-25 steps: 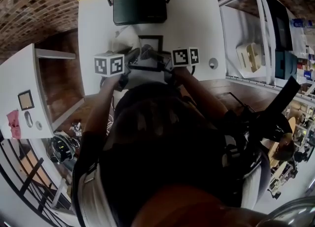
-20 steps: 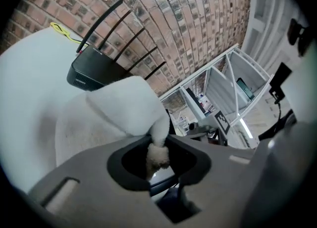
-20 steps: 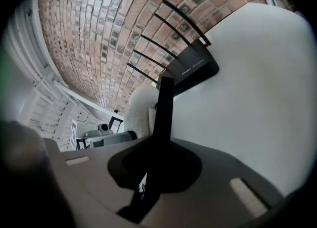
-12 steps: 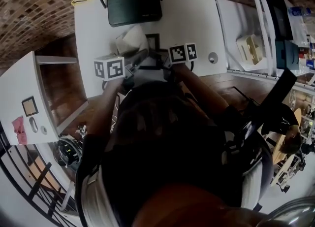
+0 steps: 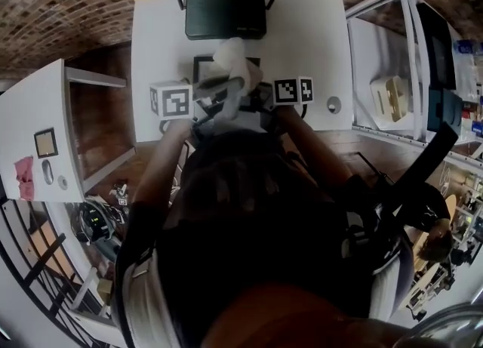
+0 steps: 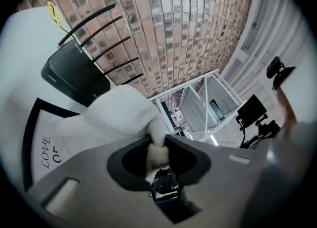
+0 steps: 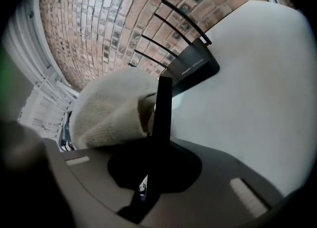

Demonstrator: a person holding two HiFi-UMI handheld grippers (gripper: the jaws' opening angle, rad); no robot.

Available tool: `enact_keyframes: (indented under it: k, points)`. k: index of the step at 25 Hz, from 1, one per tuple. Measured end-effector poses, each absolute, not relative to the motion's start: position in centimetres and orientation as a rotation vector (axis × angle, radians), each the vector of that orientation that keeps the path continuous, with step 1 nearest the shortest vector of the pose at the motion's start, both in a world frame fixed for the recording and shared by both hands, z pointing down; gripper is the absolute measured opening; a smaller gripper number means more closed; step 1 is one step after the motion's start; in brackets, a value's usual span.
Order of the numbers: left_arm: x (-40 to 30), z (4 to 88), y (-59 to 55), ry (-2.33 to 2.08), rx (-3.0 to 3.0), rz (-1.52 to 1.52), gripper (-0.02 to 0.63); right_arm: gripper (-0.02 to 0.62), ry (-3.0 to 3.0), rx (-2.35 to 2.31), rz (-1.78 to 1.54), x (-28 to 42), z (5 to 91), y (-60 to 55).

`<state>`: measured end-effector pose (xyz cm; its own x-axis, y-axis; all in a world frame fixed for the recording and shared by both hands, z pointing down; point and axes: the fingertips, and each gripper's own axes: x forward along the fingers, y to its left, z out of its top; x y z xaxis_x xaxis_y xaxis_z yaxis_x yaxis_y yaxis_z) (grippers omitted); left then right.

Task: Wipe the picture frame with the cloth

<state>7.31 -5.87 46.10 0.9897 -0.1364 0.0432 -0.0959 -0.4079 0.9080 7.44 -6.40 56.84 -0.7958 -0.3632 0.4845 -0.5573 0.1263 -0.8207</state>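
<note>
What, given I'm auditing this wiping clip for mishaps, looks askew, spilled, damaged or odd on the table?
Nothing stands out. The right hand-held gripper clamps the picture frame by its edge, the left hand-held gripper pinches the cloth at the frame's face, and the router sits flat on the table. No spill or damage shows.

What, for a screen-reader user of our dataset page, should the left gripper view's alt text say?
The left gripper is shut on a white cloth bunched in front of a black picture frame lettered LOVE. Behind, a black router with antennas sits on a white table before a brick wall.
</note>
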Motion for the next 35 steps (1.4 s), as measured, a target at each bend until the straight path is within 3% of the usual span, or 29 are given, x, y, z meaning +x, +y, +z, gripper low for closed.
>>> enact_keyframes:
  k: [5,13,22,32,34,35]
  points:
    - [4.3,46.4,-7.7,-0.287,2.003,-0.086,0.084,0.02,-2.213,0.916,1.765,7.8,57.3,-6.6]
    - [-7.7,51.8,-14.3,-0.97,1.902,-0.088,0.084,0.034,-2.151,0.882,1.843,9.1,59.1,-7.0]
    - [-11.1,57.5,-15.4,-1.155,1.939,0.2,0.084,0.057,-2.126,0.864,1.846,9.4,60.6,-7.5]
    - [-20.0,60.0,-16.5,-1.531,1.845,0.399,0.086,0.075,-2.162,0.931,1.785,10.4,60.9,-8.1]
    - [-20.6,60.0,-16.5,-1.543,1.836,0.392,0.086,0.103,-2.173,0.971,1.728,10.8,61.1,-8.4]
    - [-20.6,60.0,-16.4,-1.535,1.837,0.396,0.086,0.174,-2.186,0.998,1.678,10.9,61.2,-8.6]
